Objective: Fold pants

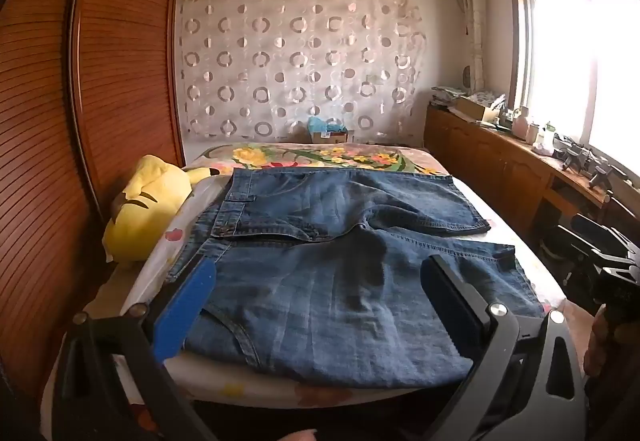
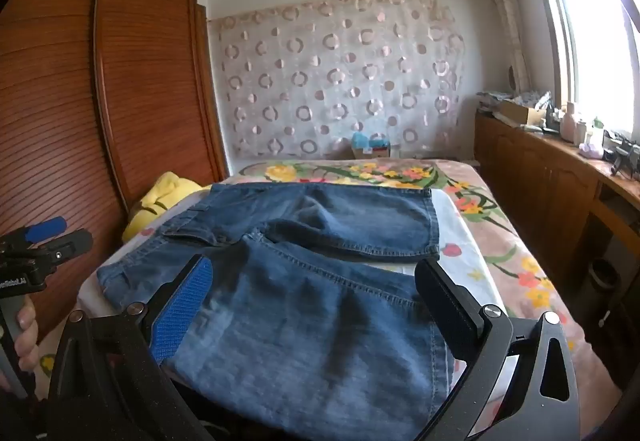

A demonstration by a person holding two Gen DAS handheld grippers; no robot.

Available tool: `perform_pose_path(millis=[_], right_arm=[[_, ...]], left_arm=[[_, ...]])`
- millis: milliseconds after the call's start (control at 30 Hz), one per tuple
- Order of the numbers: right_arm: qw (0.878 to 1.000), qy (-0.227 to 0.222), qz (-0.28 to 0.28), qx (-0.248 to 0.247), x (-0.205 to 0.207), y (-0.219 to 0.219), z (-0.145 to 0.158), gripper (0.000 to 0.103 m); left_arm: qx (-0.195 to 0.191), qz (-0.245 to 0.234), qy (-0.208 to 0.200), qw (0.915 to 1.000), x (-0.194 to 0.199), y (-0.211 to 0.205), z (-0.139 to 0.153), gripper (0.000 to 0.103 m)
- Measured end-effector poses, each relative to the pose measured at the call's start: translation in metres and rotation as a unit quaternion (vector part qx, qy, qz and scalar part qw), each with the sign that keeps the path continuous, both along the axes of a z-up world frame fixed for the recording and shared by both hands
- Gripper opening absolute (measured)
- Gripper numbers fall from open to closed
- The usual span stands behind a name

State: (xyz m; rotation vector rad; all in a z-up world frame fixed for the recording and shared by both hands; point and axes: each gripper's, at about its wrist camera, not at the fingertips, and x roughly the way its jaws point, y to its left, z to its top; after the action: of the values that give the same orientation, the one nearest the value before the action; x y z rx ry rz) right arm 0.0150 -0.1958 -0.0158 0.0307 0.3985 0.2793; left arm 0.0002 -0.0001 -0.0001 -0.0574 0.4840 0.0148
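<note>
Blue denim pants (image 1: 328, 273) lie spread flat on a white board (image 1: 256, 373) on the bed, waistband to the left, both short legs pointing right. My left gripper (image 1: 320, 269) hovers over the near leg, open wide, nothing between its blue pad (image 1: 188, 305) and its black finger (image 1: 452, 305). In the right wrist view the same pants (image 2: 304, 305) fill the lower middle. My right gripper (image 2: 316, 277) is open above the near leg's hem end and holds nothing. Each gripper shows at the other view's edge, the right one (image 1: 604, 265) and the left one (image 2: 44, 241), with a hand on the grip.
A yellow plush toy (image 1: 148, 209) lies at the board's left edge beside the wooden wardrobe (image 1: 80, 121). A floral bedspread (image 2: 500, 241) covers the bed beyond and to the right. A wooden counter (image 1: 520, 161) with clutter runs under the window. A small box (image 1: 328, 133) sits at the bed's far end.
</note>
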Motion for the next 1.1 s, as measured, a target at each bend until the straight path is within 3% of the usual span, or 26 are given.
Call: perform_pose_path(millis=[1100], right_arm=[[1.000,-0.001,0.000,0.000,-0.0028,-0.0003,0.0007,0.103]], left_arm=[[-0.001,0.003,0.000,1.0000,0.0010,0.0002,-0.0007,0.103]])
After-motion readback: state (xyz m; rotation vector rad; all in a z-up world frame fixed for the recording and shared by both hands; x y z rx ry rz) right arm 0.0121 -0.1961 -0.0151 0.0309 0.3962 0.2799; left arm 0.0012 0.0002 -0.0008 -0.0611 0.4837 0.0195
